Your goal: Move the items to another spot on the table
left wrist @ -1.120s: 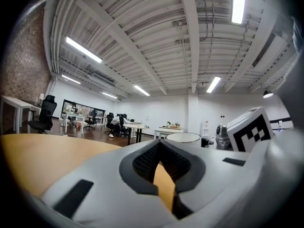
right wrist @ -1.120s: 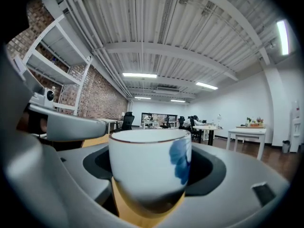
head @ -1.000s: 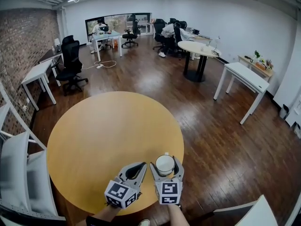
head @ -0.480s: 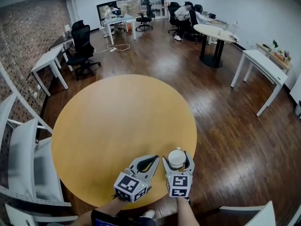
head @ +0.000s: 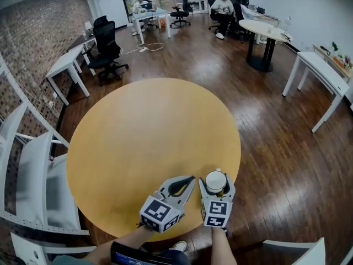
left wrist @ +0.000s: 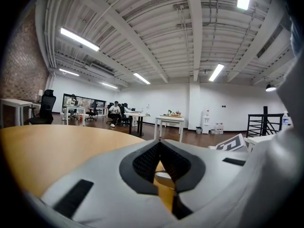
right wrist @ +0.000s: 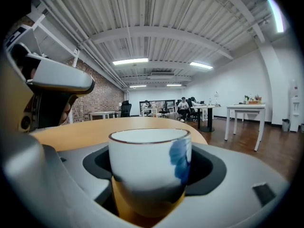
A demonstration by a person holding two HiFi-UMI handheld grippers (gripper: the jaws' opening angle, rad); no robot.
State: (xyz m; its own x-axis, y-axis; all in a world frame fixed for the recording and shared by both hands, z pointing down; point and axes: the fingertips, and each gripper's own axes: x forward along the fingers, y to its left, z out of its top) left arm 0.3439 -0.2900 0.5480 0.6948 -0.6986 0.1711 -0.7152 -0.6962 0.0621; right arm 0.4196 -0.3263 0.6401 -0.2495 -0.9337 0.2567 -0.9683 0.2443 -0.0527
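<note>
Right gripper [head: 216, 189] is pinching a white cup [head: 215, 180] with a blue smear on its side. The cup is upright at the near right edge of the round wooden table [head: 138, 137], and I can't tell if its base touches the top. Left gripper [head: 186, 183] is just left of it over the near edge, jaws pressed together with nothing between them, tips angled right toward the cup; white desks [head: 319, 70] and black office chairs [head: 108, 43] stand far off on the dark wood floor.
</note>
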